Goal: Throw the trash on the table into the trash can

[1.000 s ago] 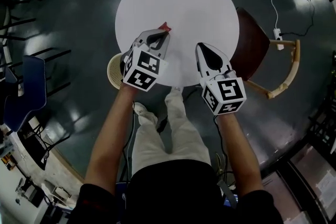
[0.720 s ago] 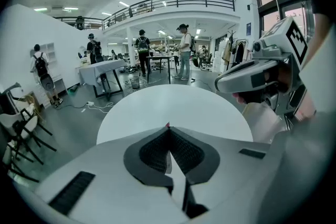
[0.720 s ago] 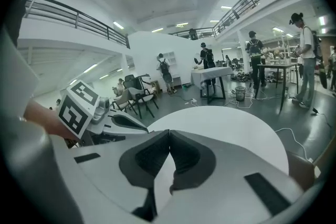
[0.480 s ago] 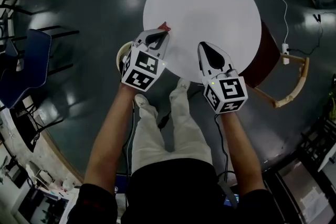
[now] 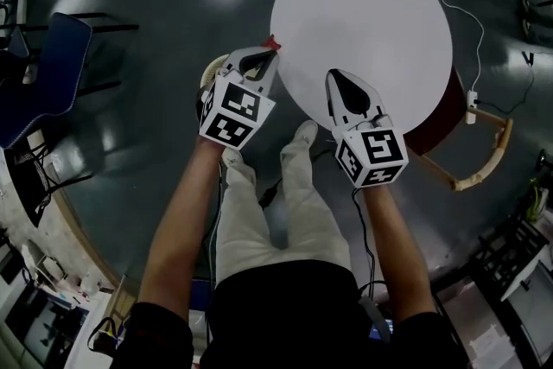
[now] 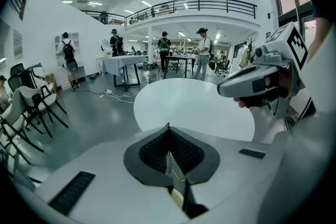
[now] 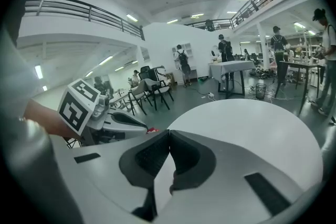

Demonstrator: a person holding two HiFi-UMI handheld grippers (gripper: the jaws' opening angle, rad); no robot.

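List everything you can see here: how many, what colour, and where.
table: one, white, round, ahead
scrap: one, red, in the left gripper's tips by the table's left edge
trash can: one, cream, on the floor beneath the left gripper, mostly hidden
brown chair: one, right of the table
blue chair: one, far left
power strip: one, white, on the floor at right
left gripper: grey, shut on the scrap
right gripper: grey, shut, empty
legs: two, pale trousers

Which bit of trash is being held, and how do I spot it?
Find the round white table in the head view. At its left edge the left claw is closed on a small red scrap. It is the only bright red thing there; the right claw is empty.
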